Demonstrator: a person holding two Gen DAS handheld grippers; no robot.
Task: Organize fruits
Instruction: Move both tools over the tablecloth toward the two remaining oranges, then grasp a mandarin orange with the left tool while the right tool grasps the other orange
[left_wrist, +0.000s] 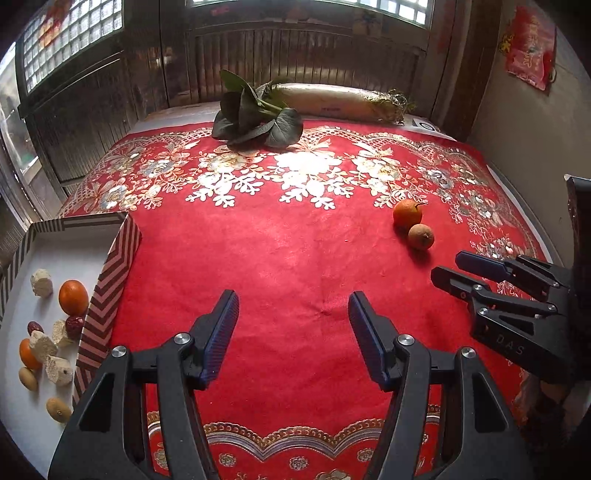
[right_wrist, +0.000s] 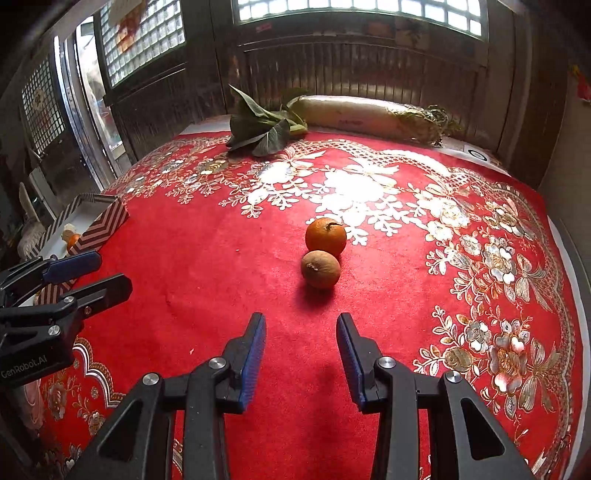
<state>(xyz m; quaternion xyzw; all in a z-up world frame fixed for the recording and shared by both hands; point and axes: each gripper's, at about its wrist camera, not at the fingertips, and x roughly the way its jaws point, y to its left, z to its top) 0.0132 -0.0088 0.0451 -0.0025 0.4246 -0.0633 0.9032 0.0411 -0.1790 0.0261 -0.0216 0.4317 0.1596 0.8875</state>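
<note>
An orange tangerine (right_wrist: 325, 236) and a round brown fruit (right_wrist: 320, 268) lie touching on the red cloth (right_wrist: 207, 266). My right gripper (right_wrist: 301, 325) hovers just short of the brown fruit, open and empty. In the left wrist view the same tangerine (left_wrist: 407, 213) and brown fruit (left_wrist: 420, 237) sit to the right, with the right gripper (left_wrist: 448, 266) near them. My left gripper (left_wrist: 293, 302) is open over bare cloth with nothing in it. The striped box (left_wrist: 110, 295) at the left holds tangerines (left_wrist: 73, 297), red dates, pale chunks and small tan fruits.
Leafy greens (left_wrist: 255, 114) and a long white radish (left_wrist: 343, 101) lie at the table's far edge, before a dark wooden wall. In the right wrist view the left gripper (right_wrist: 101, 271) sits at the left, next to the striped box (right_wrist: 99, 225).
</note>
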